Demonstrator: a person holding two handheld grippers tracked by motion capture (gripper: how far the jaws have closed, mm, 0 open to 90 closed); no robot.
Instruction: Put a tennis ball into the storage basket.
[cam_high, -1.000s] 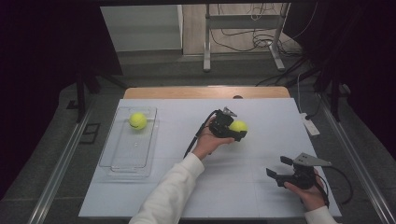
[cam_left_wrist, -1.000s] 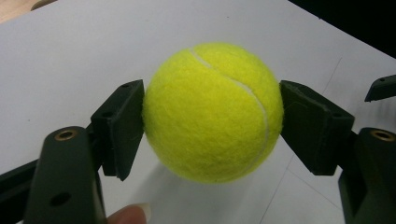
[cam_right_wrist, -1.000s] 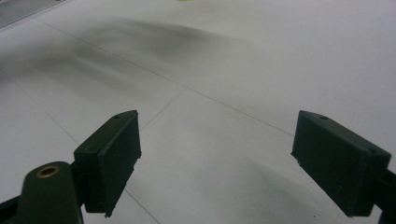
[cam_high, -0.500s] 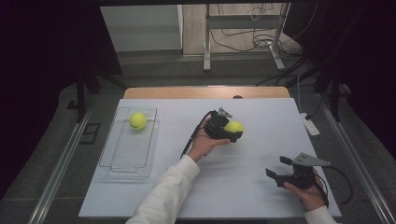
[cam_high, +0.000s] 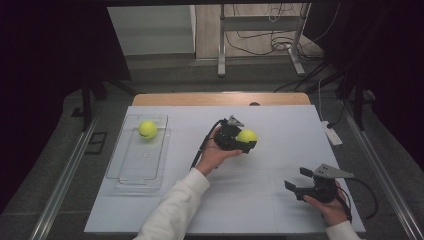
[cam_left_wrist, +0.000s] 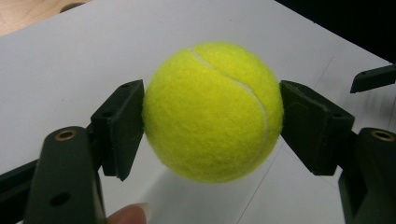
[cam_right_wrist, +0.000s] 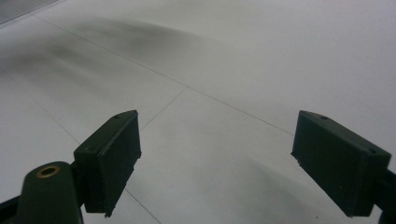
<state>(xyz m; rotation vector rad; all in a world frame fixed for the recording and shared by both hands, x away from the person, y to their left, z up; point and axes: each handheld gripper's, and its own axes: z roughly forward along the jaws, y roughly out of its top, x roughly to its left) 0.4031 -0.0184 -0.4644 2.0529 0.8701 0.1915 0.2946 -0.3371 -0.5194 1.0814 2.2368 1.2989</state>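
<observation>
Yellow ball (cam_left_wrist: 212, 112): clamped between both jaws of left gripper (cam_high: 239, 140), lifted just above desk (cam_high: 280, 125), mid-desk.
Right gripper (cam_high: 307, 186): jaws wide apart, holding nothing, near right front of desk.
Second ball (cam_high: 147, 129): in clear tray (cam_high: 135, 172), left side.

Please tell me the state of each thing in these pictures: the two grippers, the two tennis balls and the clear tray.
Left gripper: shut on a tennis ball, lifted off the table.
Held tennis ball: clamped between both jaws, its shadow below it.
Right gripper: open, jaws apart with nothing between them, near the table's front right.
Second tennis ball: resting in the tray's far end.
Clear tray: upright on the table's left side, holding one ball.
</observation>
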